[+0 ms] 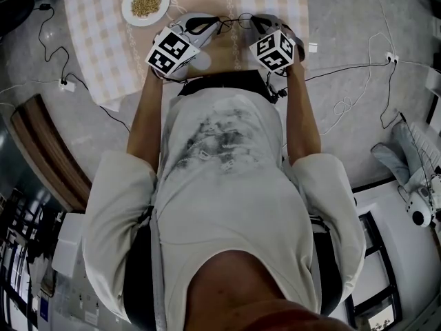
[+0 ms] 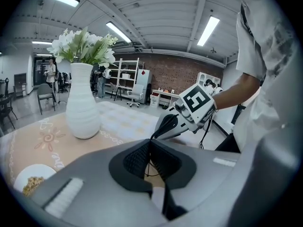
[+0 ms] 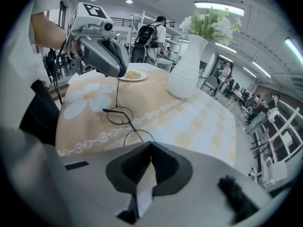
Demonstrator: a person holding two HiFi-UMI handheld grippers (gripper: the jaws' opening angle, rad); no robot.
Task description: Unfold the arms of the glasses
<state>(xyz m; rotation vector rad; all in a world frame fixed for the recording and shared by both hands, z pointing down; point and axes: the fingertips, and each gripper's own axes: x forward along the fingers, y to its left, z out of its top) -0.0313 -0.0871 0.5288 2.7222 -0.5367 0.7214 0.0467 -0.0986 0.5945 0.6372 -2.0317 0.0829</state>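
**Holding wire glasses between both grippers at the table's near edge**

Both grippers are up over the near edge of the table [image 1: 103, 40], tips pointing toward each other, and the person is close against that edge. The round wire glasses [image 1: 234, 19] hang between the tips, above the cloth rather than lying on it.

Left gripper [image 1: 219, 23]: its own view shows the jaws [image 2: 150, 142] pressed together with a thin dark wire running down just under the tips. From the right gripper view, one arm of the glasses [image 3: 118, 115] rises straight up into the left gripper's tip [image 3: 120, 74], so it is clamped on that arm and the arm stands out from the frame.

Right gripper [image 1: 249, 21]: jaws fully together [image 3: 150, 144], and the rim of the nearer lens runs right up to the tips and disappears there. It is clamped on the frame end. The exact pinch point is hidden behind the jaw. From the left gripper view it shows as a grey nose [image 2: 158, 132] angled down.

The two lenses sit side by side over the chain-pattern border of the cloth.

A white ribbed vase [image 2: 83, 103] with white flowers [image 2: 83, 44] stands further in on the table. A white plate [image 1: 125, 5] of grains sits toward the left side, well apart from the glasses.
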